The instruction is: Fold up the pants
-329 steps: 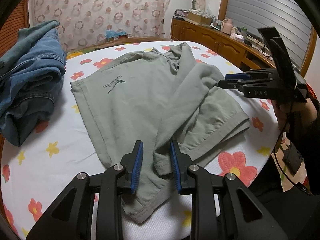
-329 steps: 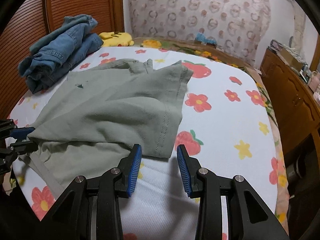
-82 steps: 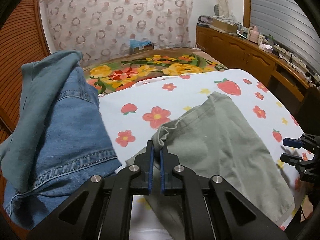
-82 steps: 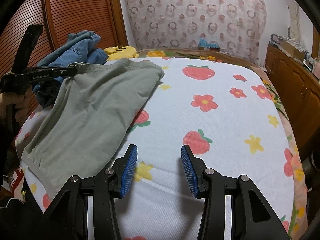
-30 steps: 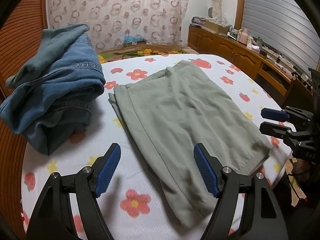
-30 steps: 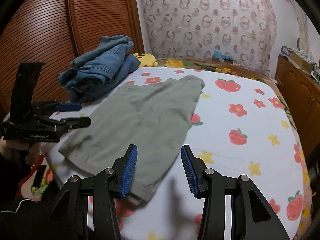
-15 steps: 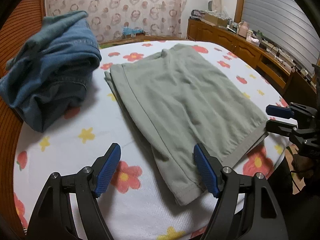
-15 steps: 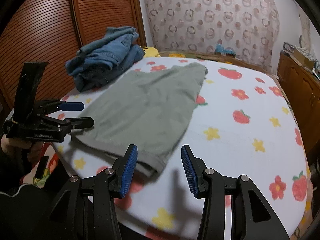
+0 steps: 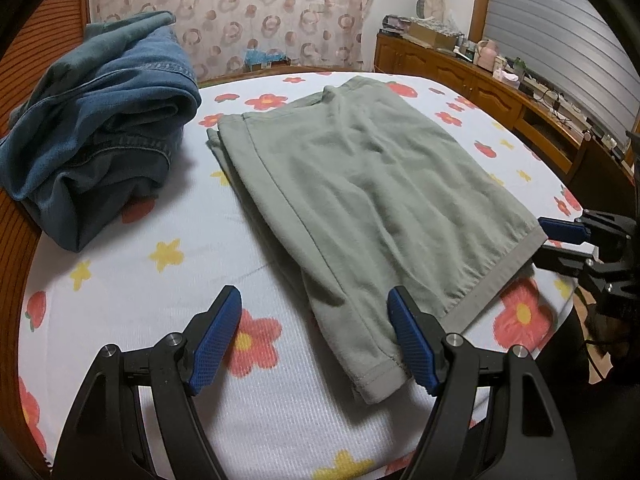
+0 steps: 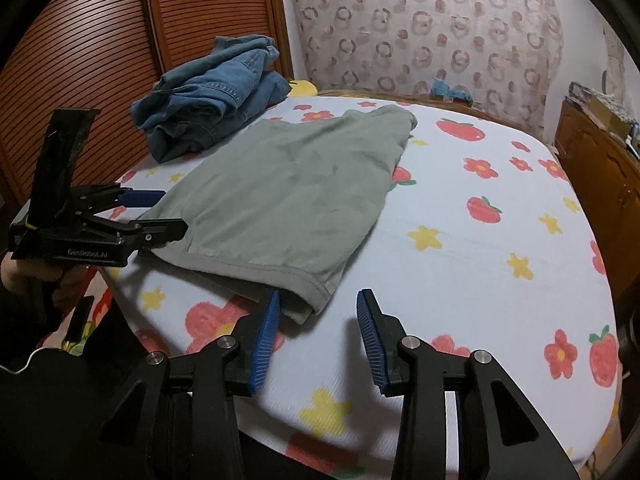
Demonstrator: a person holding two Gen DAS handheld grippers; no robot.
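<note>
green pants (image 9: 372,200) flat on bed (image 9: 168,288), folded lengthwise, long axis running away from hem at near edge | left gripper (image 9: 316,340) wide open, empty, straddling near-left hem corner | right gripper (image 10: 316,332) closing, nothing gripped, just right of near-right hem corner | both about equally near.

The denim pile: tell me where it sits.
The denim pile lies on the flowered bed, left in the left wrist view, beside the green pants, near the slatted wooden doors.

Sage-green pants (image 9: 360,196) lie folded in half lengthwise, flat on the flowered bed (image 9: 160,280), hem band nearest, waist far.
</note>
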